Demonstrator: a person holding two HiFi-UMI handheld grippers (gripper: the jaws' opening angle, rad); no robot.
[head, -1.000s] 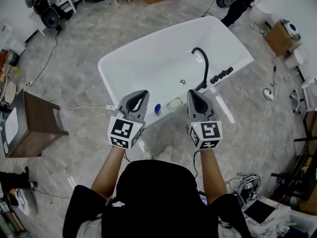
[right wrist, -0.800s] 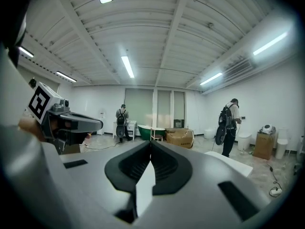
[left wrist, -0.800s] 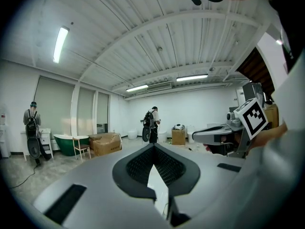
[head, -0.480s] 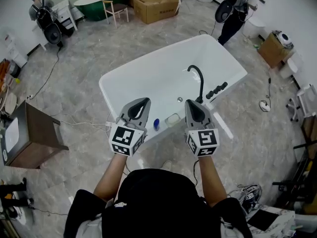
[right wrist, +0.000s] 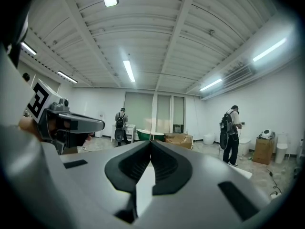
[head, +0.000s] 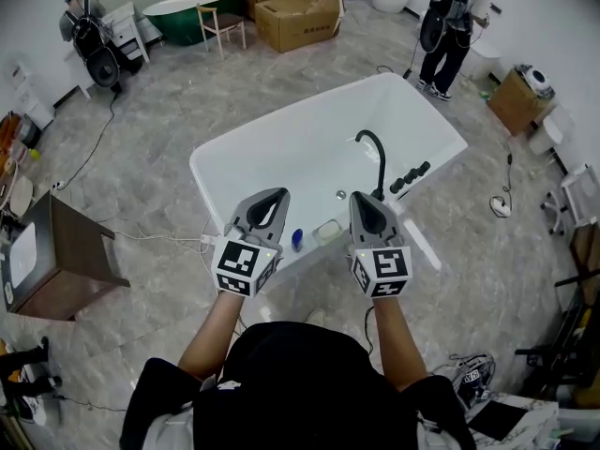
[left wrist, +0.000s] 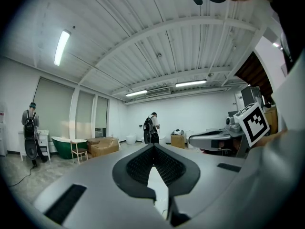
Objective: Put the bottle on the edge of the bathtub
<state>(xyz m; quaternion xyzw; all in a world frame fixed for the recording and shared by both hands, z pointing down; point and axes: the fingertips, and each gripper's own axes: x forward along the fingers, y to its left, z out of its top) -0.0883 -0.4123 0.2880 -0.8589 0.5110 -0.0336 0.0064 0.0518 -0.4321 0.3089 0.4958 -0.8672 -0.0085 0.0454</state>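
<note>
A small blue bottle (head: 296, 240) stands on the near rim of the white bathtub (head: 225, 162), beside a clear dish (head: 327, 230). Held side by side over that rim, my left gripper (head: 277, 196) is just left of the bottle and my right gripper (head: 361, 198) just right of the dish. Both are shut with nothing between the jaws. In the left gripper view the left gripper (left wrist: 153, 148) points level across the room, with the right gripper (left wrist: 214, 140) beside it. The right gripper (right wrist: 149, 144) also faces the room, not the tub. Neither gripper view shows the bottle.
A black faucet (head: 377, 157) and black knobs (head: 408, 178) sit on the tub's right rim. A wooden side table (head: 66, 242) stands left, with cables on the floor. Farther off are a cardboard box (head: 298, 9), a green tub (head: 192, 7), and a person with a backpack (head: 450, 26).
The head view has tilted up, showing more of the far room. Both grippers stay shut and side by side over the tub's near rim; the bottle has not moved.
</note>
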